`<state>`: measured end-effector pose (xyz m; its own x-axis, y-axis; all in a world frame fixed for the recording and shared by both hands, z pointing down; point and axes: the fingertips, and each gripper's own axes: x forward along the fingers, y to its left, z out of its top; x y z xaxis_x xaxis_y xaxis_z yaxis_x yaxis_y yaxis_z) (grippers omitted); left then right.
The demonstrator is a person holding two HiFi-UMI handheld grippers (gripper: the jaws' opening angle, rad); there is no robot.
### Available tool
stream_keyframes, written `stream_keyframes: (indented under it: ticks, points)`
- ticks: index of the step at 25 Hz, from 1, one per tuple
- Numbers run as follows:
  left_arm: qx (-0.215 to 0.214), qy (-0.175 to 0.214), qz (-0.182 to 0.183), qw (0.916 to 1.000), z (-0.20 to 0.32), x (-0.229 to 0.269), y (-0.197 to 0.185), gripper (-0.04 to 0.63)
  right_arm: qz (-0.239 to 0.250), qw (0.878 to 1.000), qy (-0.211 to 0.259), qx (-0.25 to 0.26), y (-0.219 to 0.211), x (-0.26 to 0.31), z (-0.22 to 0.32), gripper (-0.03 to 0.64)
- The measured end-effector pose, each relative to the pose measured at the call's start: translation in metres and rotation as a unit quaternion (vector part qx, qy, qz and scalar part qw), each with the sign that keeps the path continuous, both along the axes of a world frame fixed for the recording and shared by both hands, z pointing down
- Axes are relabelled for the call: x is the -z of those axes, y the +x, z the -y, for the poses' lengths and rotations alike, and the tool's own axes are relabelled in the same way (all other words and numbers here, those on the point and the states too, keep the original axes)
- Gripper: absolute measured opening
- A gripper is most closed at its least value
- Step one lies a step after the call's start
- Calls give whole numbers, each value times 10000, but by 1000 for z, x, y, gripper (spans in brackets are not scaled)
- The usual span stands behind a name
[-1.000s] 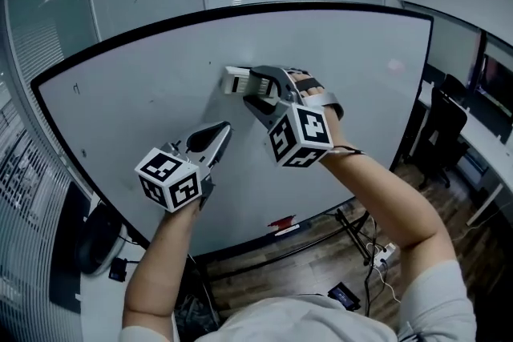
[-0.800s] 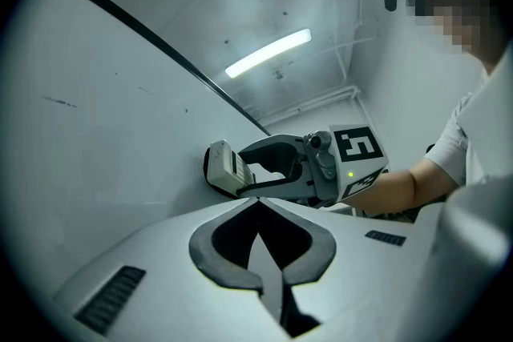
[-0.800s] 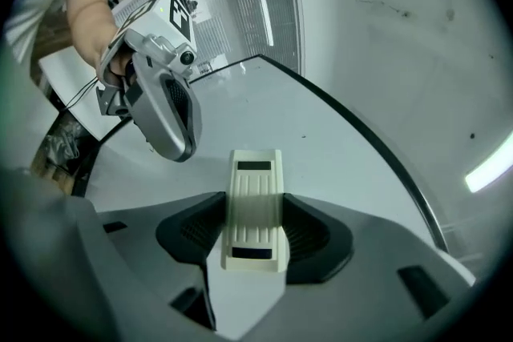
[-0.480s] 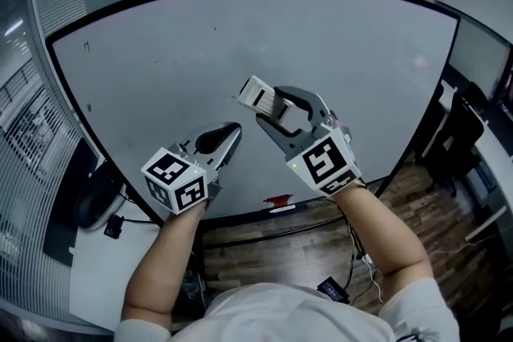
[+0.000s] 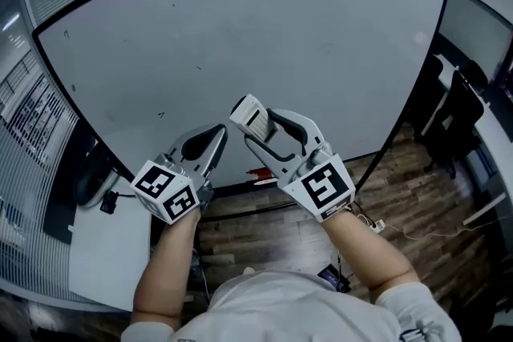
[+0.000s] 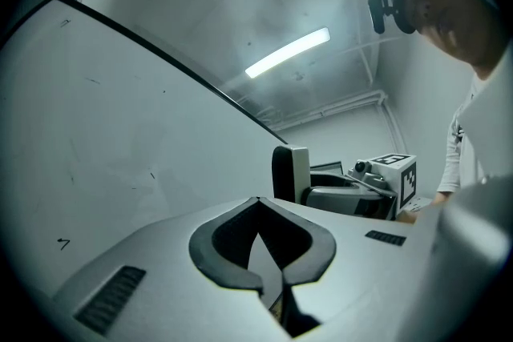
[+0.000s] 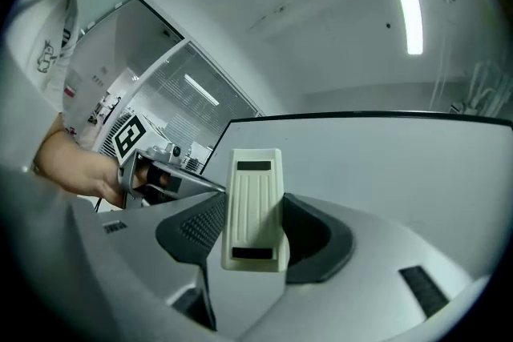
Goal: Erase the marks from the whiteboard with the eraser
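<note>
Item: whiteboard [image 5: 288, 36], mostly clean, with a few small marks [image 5: 160, 114] remaining toward its left side. Eraser [image 7: 255, 208]: pinched upright in the right gripper [image 5: 258, 126], low in front of the board (contact not discernible). Left gripper [image 5: 215, 134]: jaws pressed together, nothing between them. Step, by judgement: between wiping strokes. Next move calls for carrying the eraser leftward, pressing its felt flat on the nearest mark, and rubbing.
</note>
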<state>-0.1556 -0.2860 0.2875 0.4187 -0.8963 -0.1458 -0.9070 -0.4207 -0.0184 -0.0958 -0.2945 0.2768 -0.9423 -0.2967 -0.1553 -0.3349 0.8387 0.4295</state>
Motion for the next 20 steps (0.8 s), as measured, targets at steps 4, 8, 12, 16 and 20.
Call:
stream_keyframes:
  ticks: [4,8,12,16,20]
  points:
    - [296,207,-276,9990,-22,-11,16,6,-10,9999,-101,-75,35,-23,-15,232]
    - [495,198,-305,9981,-42,-25,34,6,-114,9999,37,-27,58,-37,-36,232]
    - [589,-25,-146,9982,-65,-40,60,6,110,9988,-410,231,76,-50,-54,232]
    - [508,-423,-154,9977,-80,-61,77,6,190,9944,-944,439,90,-68,-65,232]
    - [533,-591,-164,9967,-103,-73,89,6,104,9907,-1253,526,102,-90,-78,232]
